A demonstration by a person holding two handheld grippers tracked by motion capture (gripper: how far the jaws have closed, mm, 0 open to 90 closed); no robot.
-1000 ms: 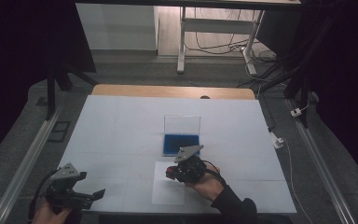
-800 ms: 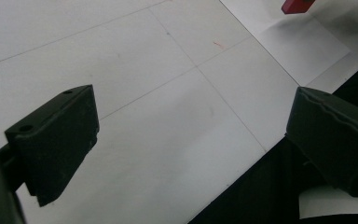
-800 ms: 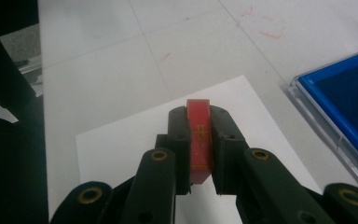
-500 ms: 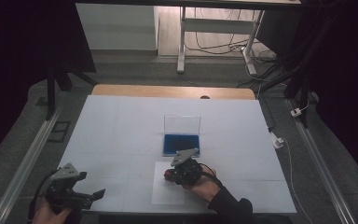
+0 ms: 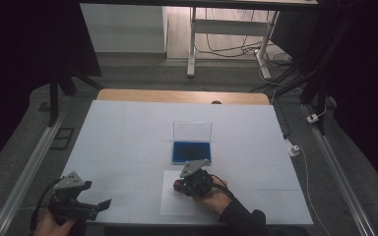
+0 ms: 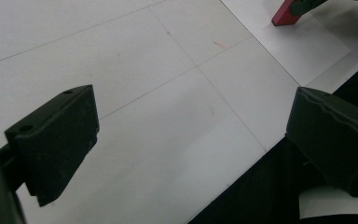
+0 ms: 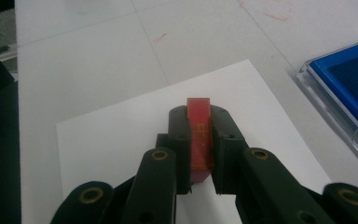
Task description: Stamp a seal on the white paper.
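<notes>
My right gripper (image 5: 181, 186) (image 7: 199, 119) is shut on a small red block (image 7: 199, 140), a stamp by its look, clamped upright between the two jaws. It is held over a white sheet of paper (image 5: 173, 205) (image 7: 112, 135) near the table's front edge. In the left gripper view the red block (image 6: 286, 13) has its lower end at the sheet (image 6: 307, 51), seemingly touching it. Just beyond lies a blue ink pad (image 5: 191, 152) (image 7: 349, 79) in a clear case with its lid (image 5: 192, 132) standing up. My left gripper (image 5: 97, 205) (image 6: 191, 126) hovers open at the front left corner, holding nothing.
The white table top (image 5: 128, 137) is marked with faint grid lines and a few red smudges (image 7: 161, 37). A wooden strip (image 5: 177, 96) runs along its far edge. Metal rails (image 5: 29, 167) flank both sides, and a cable (image 5: 307, 167) trails at the right.
My right gripper with the red block has drifted slightly away from the ink pad toward the near edge, over the sheet. The left gripper has stayed put.
</notes>
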